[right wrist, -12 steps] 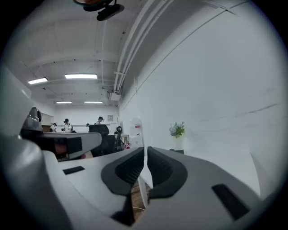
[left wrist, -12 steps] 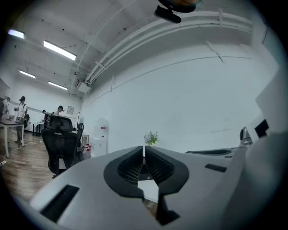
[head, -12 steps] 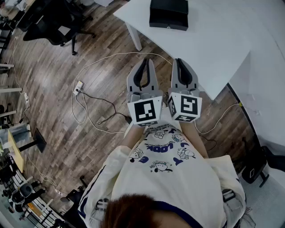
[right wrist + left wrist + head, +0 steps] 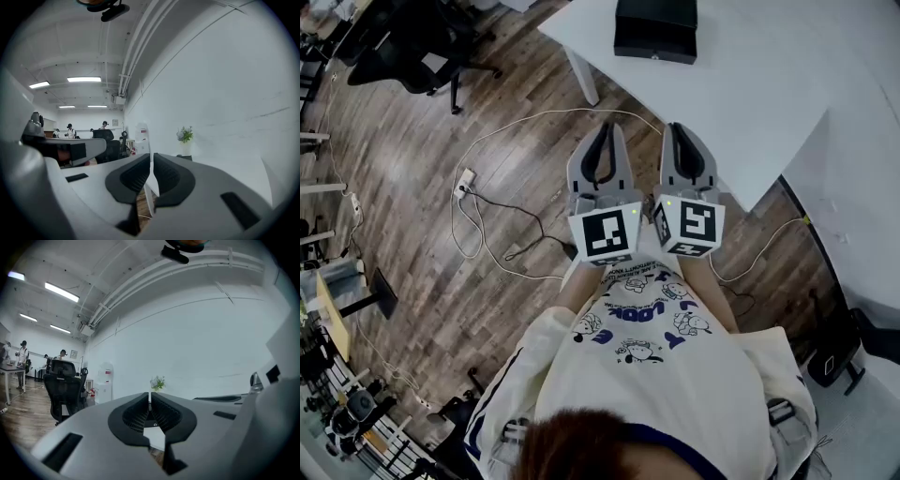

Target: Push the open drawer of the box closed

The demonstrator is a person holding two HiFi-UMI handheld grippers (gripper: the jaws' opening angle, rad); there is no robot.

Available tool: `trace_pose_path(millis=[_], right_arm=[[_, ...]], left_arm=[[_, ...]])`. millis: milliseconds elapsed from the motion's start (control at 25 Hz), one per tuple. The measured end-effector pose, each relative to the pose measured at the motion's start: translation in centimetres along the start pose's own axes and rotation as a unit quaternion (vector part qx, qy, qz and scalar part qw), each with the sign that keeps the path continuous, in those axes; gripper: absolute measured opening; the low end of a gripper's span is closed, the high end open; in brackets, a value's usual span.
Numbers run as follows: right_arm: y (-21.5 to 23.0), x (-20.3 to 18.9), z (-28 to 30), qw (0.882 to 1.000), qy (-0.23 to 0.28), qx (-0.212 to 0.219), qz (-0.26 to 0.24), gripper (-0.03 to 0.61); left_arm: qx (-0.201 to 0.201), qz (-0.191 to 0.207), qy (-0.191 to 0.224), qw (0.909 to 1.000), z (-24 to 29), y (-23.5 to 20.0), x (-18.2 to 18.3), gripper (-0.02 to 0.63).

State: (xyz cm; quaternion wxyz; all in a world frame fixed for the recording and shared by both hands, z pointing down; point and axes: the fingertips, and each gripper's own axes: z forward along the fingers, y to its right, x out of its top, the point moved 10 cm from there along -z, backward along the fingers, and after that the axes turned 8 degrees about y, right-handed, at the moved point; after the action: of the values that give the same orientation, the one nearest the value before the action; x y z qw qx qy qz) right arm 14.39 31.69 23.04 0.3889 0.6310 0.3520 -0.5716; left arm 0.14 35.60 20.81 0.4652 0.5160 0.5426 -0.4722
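Observation:
A black box (image 4: 654,30) sits on the white table (image 4: 750,103) at the top of the head view; from here I cannot tell how its drawer stands. My left gripper (image 4: 603,133) and right gripper (image 4: 679,132) are held side by side close to the person's chest, over the wooden floor and short of the table's near corner. Both point toward the table. In the left gripper view the left gripper (image 4: 150,396) has its jaws together with nothing between them. The right gripper (image 4: 150,157) is likewise shut and empty in its own view.
A table leg (image 4: 582,79) stands just ahead of the left gripper. Cables and a power strip (image 4: 466,182) lie on the floor to the left. A black office chair (image 4: 422,47) stands at the upper left, and a dark bag (image 4: 836,360) lies at the lower right.

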Motion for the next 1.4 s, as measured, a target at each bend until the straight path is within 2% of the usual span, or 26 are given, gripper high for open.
trace_pose_path(millis=[680, 1000, 1400], right_arm=[[2.4, -1.3, 3.0, 1.000, -0.012, 0.014, 0.016, 0.043], [3.2, -2.2, 5.9, 0.999, -0.022, -0.004, 0.023, 0.043], [4.9, -3.3, 12.4, 0.998, -0.033, -0.040, 0.028, 0.043]], left_arm=[[0.017, -0.004, -0.016, 0.9997, 3.2, 1.2, -1.2, 0.026], [0.008, -0.006, -0.021, 0.9997, 6.3, -0.6, -2.2, 0.026], [-0.024, -0.008, -0.032, 0.9992, 13.4, -3.0, -3.8, 0.026]])
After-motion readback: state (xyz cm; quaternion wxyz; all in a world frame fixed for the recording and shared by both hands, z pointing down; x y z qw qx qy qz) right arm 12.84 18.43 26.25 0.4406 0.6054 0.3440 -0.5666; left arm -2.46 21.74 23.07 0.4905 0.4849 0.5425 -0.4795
